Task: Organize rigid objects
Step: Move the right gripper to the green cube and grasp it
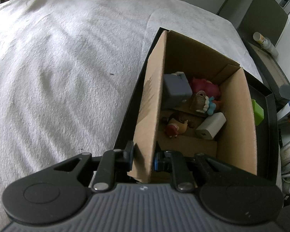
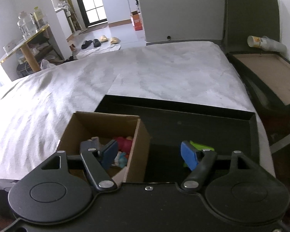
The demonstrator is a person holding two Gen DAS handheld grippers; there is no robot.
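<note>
While my left hand-held gripper [image 1: 143,159] pinches the near wall of the cardboard box [image 1: 239,116], most of the sorting looks done: ahead of its fingers, inside the box, lie a grey block [image 1: 176,89], a pink toy [image 1: 205,86], a small doll [image 1: 176,124] and a white charger [image 1: 211,125]. My right hand-held gripper [image 2: 147,154] hangs spread and empty above the black tray [image 2: 203,123] that carries the box on the bed [image 2: 164,71]. Just past its right finger a green block [image 2: 203,147] lies in the tray, likely the last piece to box.
</note>
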